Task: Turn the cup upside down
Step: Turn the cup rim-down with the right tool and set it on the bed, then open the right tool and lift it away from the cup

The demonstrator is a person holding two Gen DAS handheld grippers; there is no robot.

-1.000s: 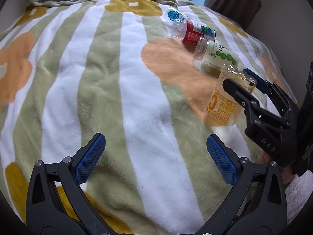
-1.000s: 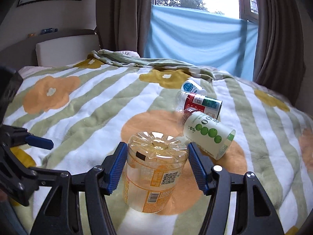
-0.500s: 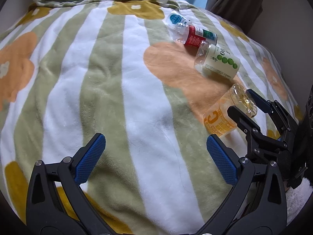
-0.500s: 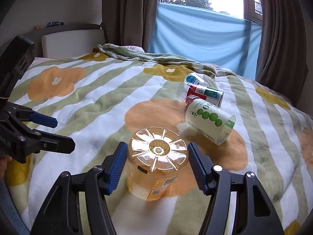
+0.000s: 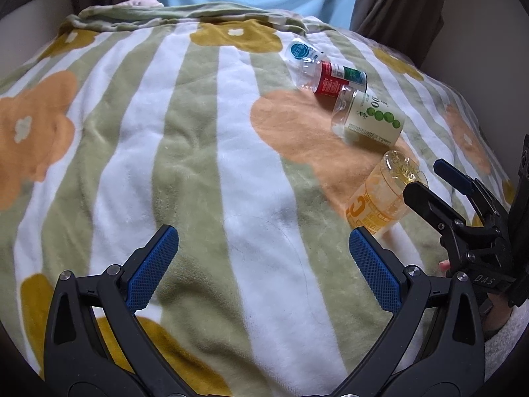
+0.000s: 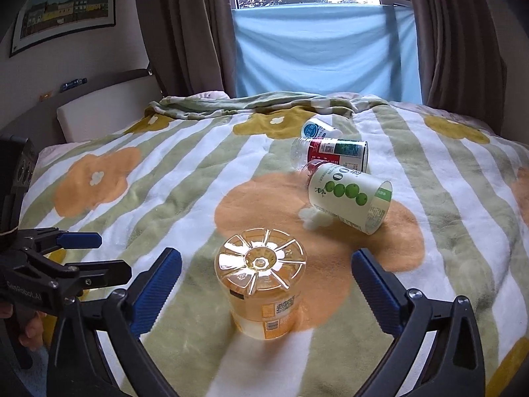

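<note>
A clear orange-labelled plastic cup [image 6: 261, 284] stands upside down on the striped flower blanket [image 6: 139, 205], its ribbed base up. My right gripper [image 6: 266, 281] is open, its blue pads apart from the cup on both sides. In the left wrist view the cup [image 5: 380, 198] stands at the right, with the right gripper [image 5: 433, 182] open around its top. My left gripper [image 5: 261, 264] is open and empty over the blanket [image 5: 165, 165], to the left of the cup. The left gripper also shows in the right wrist view [image 6: 86, 254].
Three other cups lie on their sides behind: a white one with green dots [image 6: 347, 198], a red and green one [image 6: 334, 152] and a blue-capped one [image 6: 314, 129]. A bunched blanket fold [image 6: 264, 102], headboard and curtains lie beyond.
My right gripper lowered the cup base-up onto the blanket, then opened and let it go. The left gripper stayed open and nearly still.
</note>
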